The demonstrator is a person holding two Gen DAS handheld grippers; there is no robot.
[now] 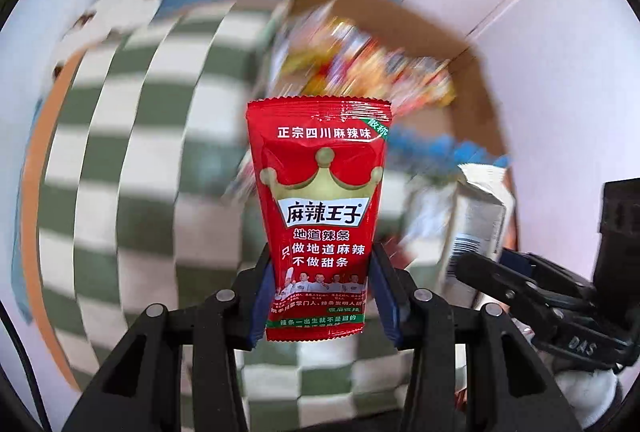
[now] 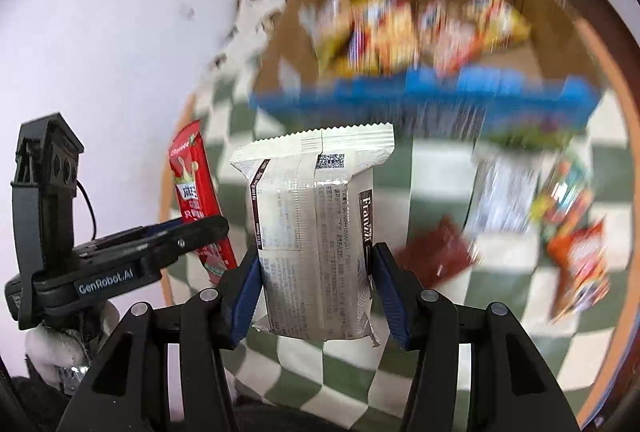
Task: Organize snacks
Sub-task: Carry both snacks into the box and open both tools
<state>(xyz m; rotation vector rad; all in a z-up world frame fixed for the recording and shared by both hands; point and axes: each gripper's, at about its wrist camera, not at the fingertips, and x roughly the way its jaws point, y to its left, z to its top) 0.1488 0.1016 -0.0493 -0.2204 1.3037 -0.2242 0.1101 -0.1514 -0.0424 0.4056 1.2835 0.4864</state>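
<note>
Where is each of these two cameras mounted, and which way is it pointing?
Left wrist view: sits on the left tool, looking down along its fingers at the red spicy-strip packet it grips; the right tool shows beside it.
Right wrist view: sits on the right tool, looking down at its white Franzzi packet; the left tool and a gloved hand show.
Shared: both packets, checkered cloth, cardboard box.

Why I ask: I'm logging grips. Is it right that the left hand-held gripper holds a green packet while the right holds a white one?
Not green: the left hand-held gripper holds a red packet, as the left wrist view shows. The right hand-held gripper does hold a white packet.
</note>
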